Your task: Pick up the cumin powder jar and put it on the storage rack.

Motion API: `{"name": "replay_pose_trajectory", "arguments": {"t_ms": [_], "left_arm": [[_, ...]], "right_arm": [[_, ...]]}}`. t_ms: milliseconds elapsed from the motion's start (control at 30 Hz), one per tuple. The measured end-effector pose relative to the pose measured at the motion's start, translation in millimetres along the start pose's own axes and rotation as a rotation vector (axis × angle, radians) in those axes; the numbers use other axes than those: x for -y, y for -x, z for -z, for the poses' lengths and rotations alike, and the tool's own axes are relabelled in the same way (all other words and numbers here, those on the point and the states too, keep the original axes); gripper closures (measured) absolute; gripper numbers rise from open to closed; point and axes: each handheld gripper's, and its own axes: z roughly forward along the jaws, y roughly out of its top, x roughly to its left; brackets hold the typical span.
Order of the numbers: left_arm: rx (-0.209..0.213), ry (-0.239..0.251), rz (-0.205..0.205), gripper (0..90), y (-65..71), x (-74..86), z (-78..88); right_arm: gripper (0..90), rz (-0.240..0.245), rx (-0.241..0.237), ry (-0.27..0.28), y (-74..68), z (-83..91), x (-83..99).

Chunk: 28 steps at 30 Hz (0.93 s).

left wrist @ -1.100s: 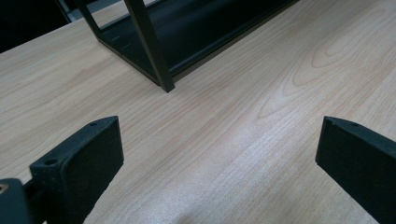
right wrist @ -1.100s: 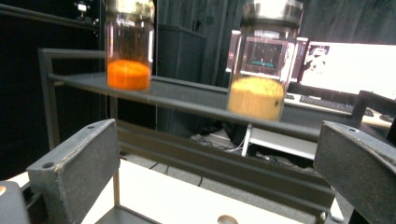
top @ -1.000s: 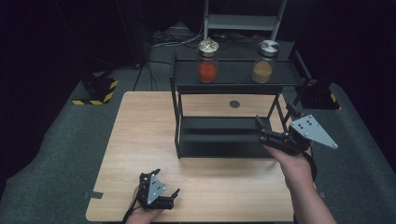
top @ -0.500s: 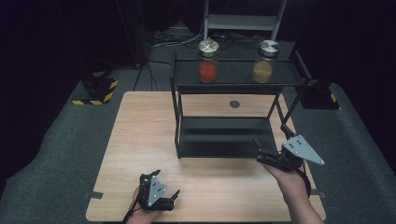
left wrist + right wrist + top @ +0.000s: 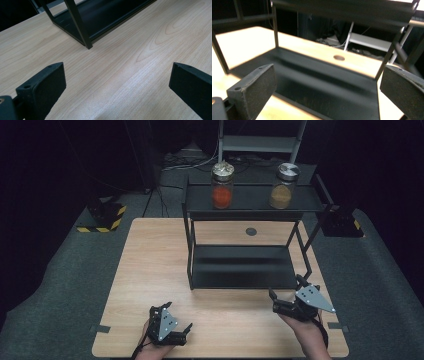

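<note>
Grippers are held over the near edge of a wooden table [image 5: 150, 265], each in one of the person's hands. The left gripper [image 5: 172, 329] is seen near the near left corner of the surface, resting low over bare wood; in the left gripper view its two black jaws are spread wide, with nothing between them but wood grain. The right gripper [image 5: 286, 301] is seen near the near right corner, just in front of the right front leg of a black two-tier rack [image 5: 242, 270]; in the right gripper view its jaws are likewise spread wide and nothing is gripped, the lower shelf [image 5: 317, 82] of the rack being framed between them. The rack is set on the far half of the surface, toward the right edge, and a small round hole [image 5: 251, 231] in the table is visible behind it. Two lidded glass jars are carried on the upper shelf, well apart from both grippers: a jar of red powder [image 5: 222, 185] toward the shelf's left end and a jar of tan powder [image 5: 282, 185] toward its right end. Both jars are upright and are not touching each other.
</note>
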Motion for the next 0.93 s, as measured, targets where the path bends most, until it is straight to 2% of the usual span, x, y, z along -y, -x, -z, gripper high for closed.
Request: {"name": "replay_pose_trajectory", "arguments": {"t_ms": [300,500,700,933], "left_arm": [[-0.008,-0.004,-0.013,1.1,2.1,-0.9,-0.2],[-0.013,-0.009,-0.032,1.1,5.1,-1.9,-0.8],[-0.015,-0.012,-0.038,1.1,5.8,-2.5,-0.9],[-0.001,-0.013,-0.01,0.8,1.8,-2.3,-0.5]], "right_arm": [[0.0,0.002,-0.01,-0.093,-4.2,-0.2,32.9],[0.0,0.012,-0.016,-0.142,-6.7,1.0,47.3],[0.0,0.032,-0.019,-0.174,-8.3,2.3,52.7],[0.0,0.064,-0.03,-0.194,-10.2,1.7,49.8]]}}
